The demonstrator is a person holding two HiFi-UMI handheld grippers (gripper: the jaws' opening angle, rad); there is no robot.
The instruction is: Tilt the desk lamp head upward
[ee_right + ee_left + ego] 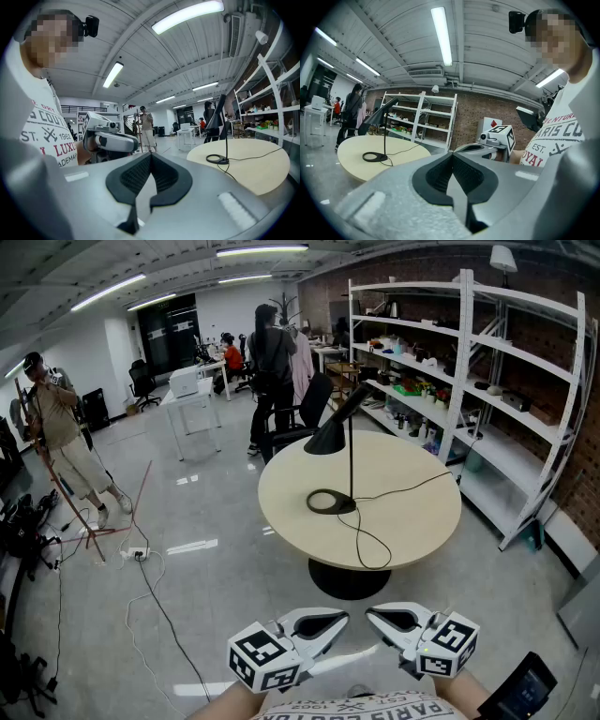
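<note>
A black desk lamp [350, 460] stands on a round beige table [412, 521]. It has a ring base [329, 502], a thin upright stem, and a cone head [329, 436] that slopes down to the left. Its cable [375, 549] loops over the tabletop. The lamp also shows small in the left gripper view, lamp [384, 136], and in the right gripper view, lamp [223, 133]. My left gripper [343, 617] and right gripper [369, 611] hover low and near my body, well short of the table, tips pointing at each other. Both are shut with nothing held, left gripper [451, 155], right gripper [150, 155].
White metal shelving [469, 362] with small items lines the brick wall to the right. A black office chair [305, 413] stands behind the table, next to a standing person [270, 362]. Another person [61, 432] stands at the left by a tripod. Cables and a power strip [139, 553] lie on the floor.
</note>
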